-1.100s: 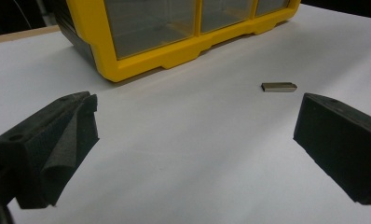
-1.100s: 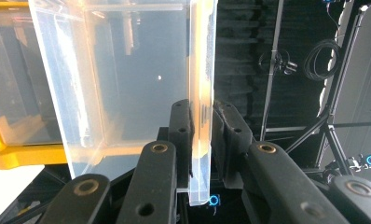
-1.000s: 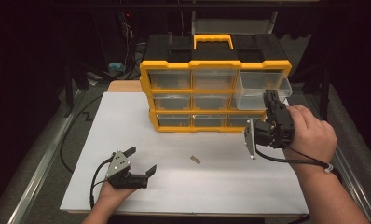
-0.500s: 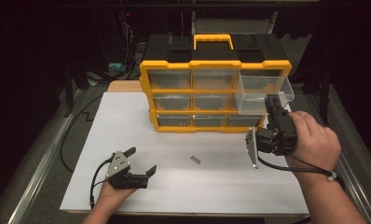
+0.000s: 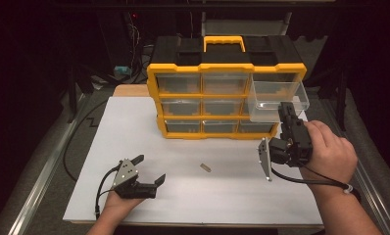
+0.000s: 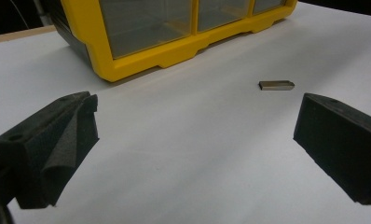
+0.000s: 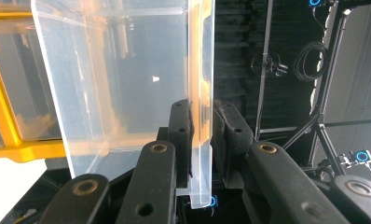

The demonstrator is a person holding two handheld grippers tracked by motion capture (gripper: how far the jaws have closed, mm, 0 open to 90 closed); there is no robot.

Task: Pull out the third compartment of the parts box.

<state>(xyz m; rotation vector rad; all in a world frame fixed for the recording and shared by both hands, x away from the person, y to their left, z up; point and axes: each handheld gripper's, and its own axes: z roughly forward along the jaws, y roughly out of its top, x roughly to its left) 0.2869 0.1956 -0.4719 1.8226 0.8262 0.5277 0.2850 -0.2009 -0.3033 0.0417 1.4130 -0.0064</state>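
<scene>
A yellow and black organizer cabinet (image 5: 225, 93) with clear drawers stands at the back of the white board. Its top right clear drawer (image 5: 276, 100) is pulled part way out. My right gripper (image 5: 287, 111) is shut on the drawer's front wall; in the right gripper view the pads (image 7: 181, 126) pinch the clear drawer wall (image 7: 127, 79). My left gripper (image 5: 150, 167) rests open on the board at the front left, nothing between its jaws. A small metal piece (image 5: 205, 167) lies on the board between the hands, ahead of the left gripper (image 6: 197, 116) as the metal piece (image 6: 276, 85).
The white board (image 5: 134, 127) lies on a darker table with metal rails at both sides. The cabinet's bottom yellow frame (image 6: 174, 51) stands close ahead of the left gripper. A black cable (image 5: 75, 147) runs along the board's left edge.
The right hand has drawn back slightly toward the person, and the clear drawer has slid a little further out of the cabinet. The left gripper has stayed put.
</scene>
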